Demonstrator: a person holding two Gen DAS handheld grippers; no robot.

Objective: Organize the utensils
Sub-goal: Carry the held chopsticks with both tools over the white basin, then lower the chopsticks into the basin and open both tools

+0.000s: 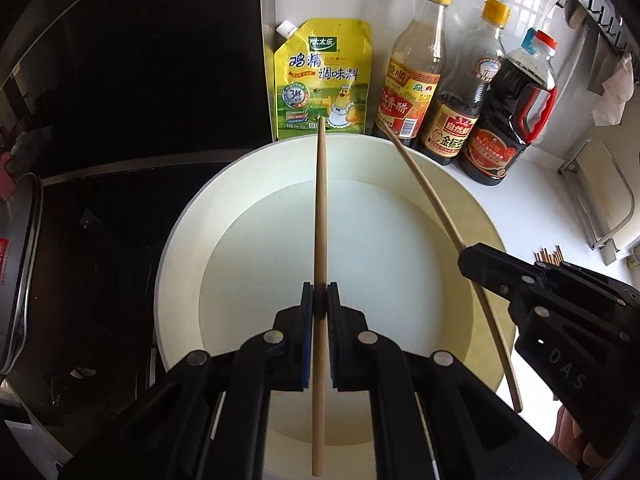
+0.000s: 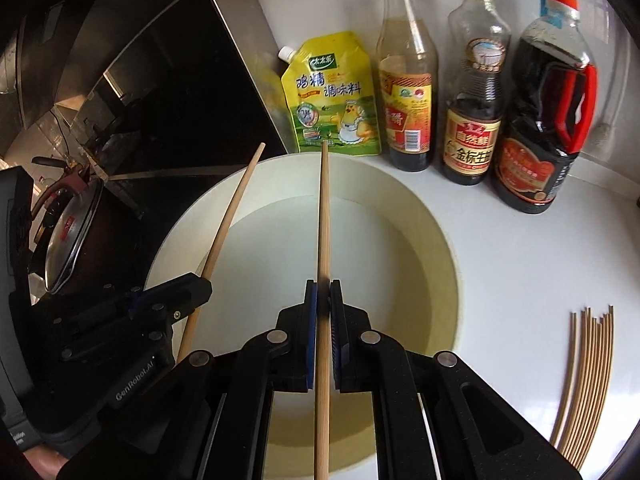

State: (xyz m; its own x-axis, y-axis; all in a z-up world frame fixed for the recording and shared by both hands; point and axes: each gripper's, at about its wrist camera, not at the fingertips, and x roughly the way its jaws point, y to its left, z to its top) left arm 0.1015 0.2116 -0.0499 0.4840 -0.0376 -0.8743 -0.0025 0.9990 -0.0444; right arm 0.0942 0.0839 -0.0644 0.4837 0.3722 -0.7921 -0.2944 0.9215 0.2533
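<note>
Each gripper is shut on one wooden chopstick above a wide white bowl that holds clear water. In the left wrist view my left gripper clamps a chopstick that points toward the yellow pouch. The right gripper enters from the right with its own chopstick. In the right wrist view my right gripper pinches a chopstick lengthwise, and the left gripper holds the other chopstick at the left. Several more chopsticks lie on the white counter at the right.
Behind the bowl stand a yellow seasoning pouch and three sauce bottles. A black stove surface and a lidded pot are at the left. A metal rack stands at the right.
</note>
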